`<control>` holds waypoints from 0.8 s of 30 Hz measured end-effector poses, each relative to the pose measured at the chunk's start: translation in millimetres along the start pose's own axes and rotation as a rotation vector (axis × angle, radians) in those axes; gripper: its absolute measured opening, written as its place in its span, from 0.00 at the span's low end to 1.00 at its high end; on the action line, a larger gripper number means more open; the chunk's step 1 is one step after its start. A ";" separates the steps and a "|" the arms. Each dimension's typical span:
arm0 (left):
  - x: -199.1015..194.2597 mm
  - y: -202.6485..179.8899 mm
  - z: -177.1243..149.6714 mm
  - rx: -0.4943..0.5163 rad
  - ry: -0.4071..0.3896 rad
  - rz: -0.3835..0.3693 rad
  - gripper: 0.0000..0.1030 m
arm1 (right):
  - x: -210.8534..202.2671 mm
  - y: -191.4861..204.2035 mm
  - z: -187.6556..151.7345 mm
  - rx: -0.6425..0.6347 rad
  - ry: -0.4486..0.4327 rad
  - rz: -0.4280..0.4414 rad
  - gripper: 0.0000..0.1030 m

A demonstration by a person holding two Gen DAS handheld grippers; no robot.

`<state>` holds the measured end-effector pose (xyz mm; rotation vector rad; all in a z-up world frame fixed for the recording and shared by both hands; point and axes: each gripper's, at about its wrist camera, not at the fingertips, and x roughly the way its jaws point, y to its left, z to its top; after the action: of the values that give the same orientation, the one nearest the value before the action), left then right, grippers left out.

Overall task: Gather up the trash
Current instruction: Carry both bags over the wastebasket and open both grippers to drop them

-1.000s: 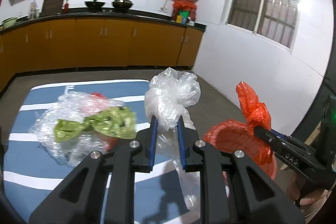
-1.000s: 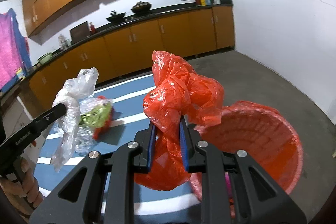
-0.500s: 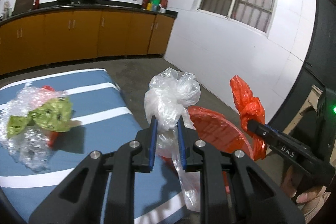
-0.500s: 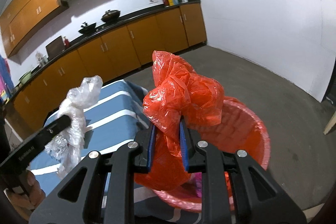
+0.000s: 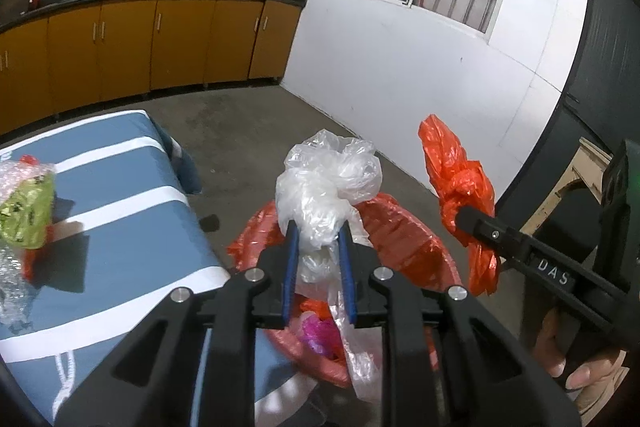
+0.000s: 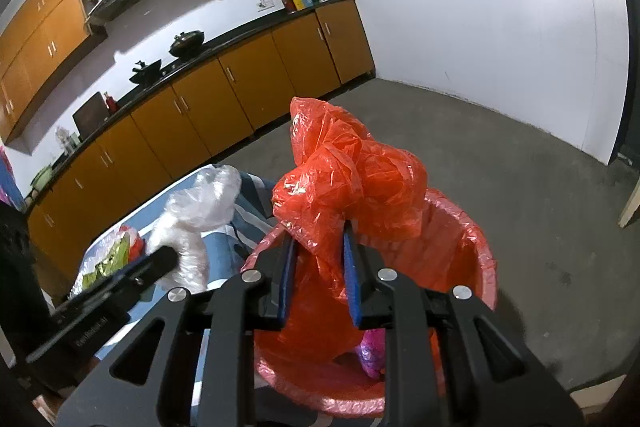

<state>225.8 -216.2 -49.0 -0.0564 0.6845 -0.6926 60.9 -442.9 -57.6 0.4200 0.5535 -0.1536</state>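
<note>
The left hand-held gripper (image 5: 317, 239) is clamped on a crumpled clear plastic bag (image 5: 326, 187), holding it above the red bin lined with a red plastic bag (image 5: 404, 235) that stands on the grey concrete floor (image 5: 240, 139). The right hand-held gripper (image 6: 318, 247) is clamped on a crumpled red plastic bag (image 6: 348, 187) over the same bin. Pink trash (image 6: 370, 351) lies inside the bin. On the blue and white striped counter (image 5: 132, 195) beside the bin rest a green wrapper (image 5: 26, 211) and bubble wrap (image 5: 10, 283).

Left tongs (image 5: 318, 239) clamped, level; right tongs (image 6: 318, 247) clamped, level, just beside left.
</note>
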 end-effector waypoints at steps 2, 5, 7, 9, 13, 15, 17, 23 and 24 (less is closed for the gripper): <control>7.9 -1.3 -0.3 0.001 0.014 -0.006 0.22 | 2.0 -3.5 1.5 0.023 0.007 0.011 0.24; 21.6 -0.6 -3.1 -0.006 0.043 -0.009 0.25 | 6.6 -8.9 3.8 0.060 0.020 0.029 0.27; 26.9 0.5 -5.2 -0.010 0.059 -0.012 0.29 | 9.3 -13.6 3.0 0.078 0.031 0.033 0.30; 32.2 1.7 -8.3 -0.014 0.074 -0.006 0.31 | 9.9 -16.7 2.0 0.088 0.037 0.033 0.31; 36.3 6.8 -12.2 -0.023 0.088 -0.002 0.36 | 9.3 -20.7 -2.0 0.094 0.041 0.022 0.32; 34.9 9.1 -13.9 -0.025 0.088 0.004 0.37 | 10.1 -19.4 0.2 0.098 0.041 0.015 0.33; 32.0 10.5 -14.8 -0.024 0.083 0.014 0.38 | 8.9 -19.1 0.8 0.097 0.041 0.008 0.33; 19.6 21.9 -15.6 -0.035 0.059 0.056 0.44 | 8.4 -12.7 2.1 0.060 0.039 -0.010 0.33; 16.4 24.9 -15.9 -0.038 0.053 0.069 0.46 | 8.1 -10.4 1.5 0.054 0.039 -0.010 0.32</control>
<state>239.7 -204.0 -77.3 -0.0491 0.7468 -0.6162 65.9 -453.1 -64.4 0.4732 0.5910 -0.1701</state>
